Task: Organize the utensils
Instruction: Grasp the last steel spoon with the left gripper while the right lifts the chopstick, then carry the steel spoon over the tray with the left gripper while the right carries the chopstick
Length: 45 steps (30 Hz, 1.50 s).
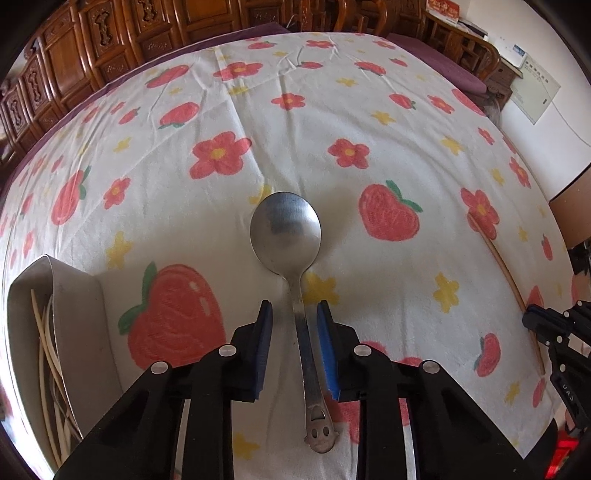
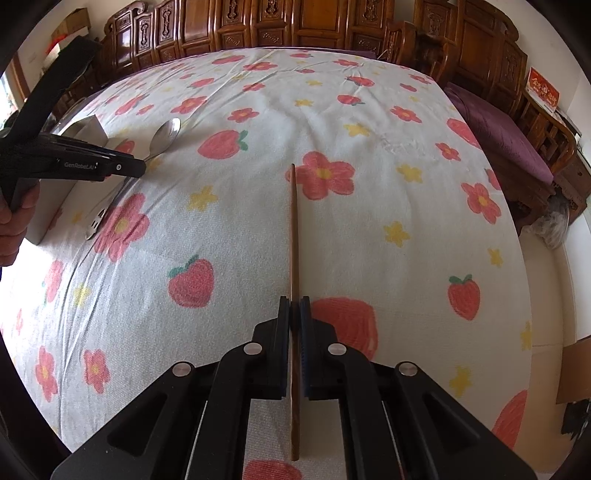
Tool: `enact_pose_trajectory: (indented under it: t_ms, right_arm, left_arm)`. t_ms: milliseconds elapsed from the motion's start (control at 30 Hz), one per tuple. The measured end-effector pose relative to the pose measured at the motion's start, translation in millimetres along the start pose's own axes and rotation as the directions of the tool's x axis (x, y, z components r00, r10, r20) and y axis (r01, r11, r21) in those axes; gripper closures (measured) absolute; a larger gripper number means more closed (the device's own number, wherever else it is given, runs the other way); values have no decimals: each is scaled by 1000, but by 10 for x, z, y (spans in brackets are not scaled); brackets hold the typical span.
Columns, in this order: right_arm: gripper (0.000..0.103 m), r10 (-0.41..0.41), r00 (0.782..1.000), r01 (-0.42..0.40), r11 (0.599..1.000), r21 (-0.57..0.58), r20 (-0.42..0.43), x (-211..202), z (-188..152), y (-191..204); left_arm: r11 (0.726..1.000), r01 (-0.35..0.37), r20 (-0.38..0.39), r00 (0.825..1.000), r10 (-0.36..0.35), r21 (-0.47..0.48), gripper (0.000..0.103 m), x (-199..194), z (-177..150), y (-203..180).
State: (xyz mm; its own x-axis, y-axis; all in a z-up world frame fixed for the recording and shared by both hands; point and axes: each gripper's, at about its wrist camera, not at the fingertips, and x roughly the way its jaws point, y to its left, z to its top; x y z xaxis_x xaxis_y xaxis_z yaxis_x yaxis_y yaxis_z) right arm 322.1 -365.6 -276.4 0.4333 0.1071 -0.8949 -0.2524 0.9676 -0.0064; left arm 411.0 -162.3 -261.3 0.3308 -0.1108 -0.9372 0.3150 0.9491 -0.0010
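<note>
A metal spoon (image 1: 284,229) with a smiley cut-out at its handle end lies on the strawberry-print cloth, bowl pointing away. My left gripper (image 1: 294,308) straddles its handle with the blue pads a little off the metal on both sides, so it stands open. In the right wrist view the same spoon (image 2: 168,133) lies far left under the left gripper (image 2: 140,170), which a hand (image 2: 14,221) holds. My right gripper (image 2: 294,302) is shut on a brown chopstick (image 2: 293,229) that lies straight ahead on the cloth. The chopstick (image 1: 502,266) and the right gripper (image 1: 535,319) also show at the right of the left wrist view.
A grey open box (image 1: 74,314) at the left holds several pale chopsticks (image 1: 44,350). Carved wooden cabinets (image 2: 295,26) line the far edge of the table. A purple cushioned bench (image 2: 498,136) stands to the right, with cardboard (image 2: 576,369) on the floor.
</note>
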Motion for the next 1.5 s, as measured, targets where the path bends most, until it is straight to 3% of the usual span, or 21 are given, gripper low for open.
enact_pose_trajectory:
  t_ms: [100,200,333,567,967,1500]
  right_arm:
    - [97,-1,1000,1,1000,-2,-6,0,8,3]
    - [97,7,1000,-7,1000,6,-10,-1,6,-23]
    - [97,16,1000,-16,1000,7,-14,-14,9,-26]
    - [97,35,998,-35,999,2,46,-258,138,-1]
    - [97,93,986,-89,996,-32,138,-683,366,274]
    - [97,124,975,-104,988,-113,184,-928,620,878]
  left_arm:
    - [1000,-12,4,1000,12,14,82,3,13,-25]
    - [1000,-14,2,1000,14,18,96,4,22,-40]
    - [999,-13,15,1000,12,33,98,-5,-11,-49]
    - [999,-14,54,998,11,52,98,-151,-87,-71]
    - [998,-20,177,984,10,55,98,-804,-106,21]
    - [999,-40,248,968,43,-16,98,-1366,-413,706]
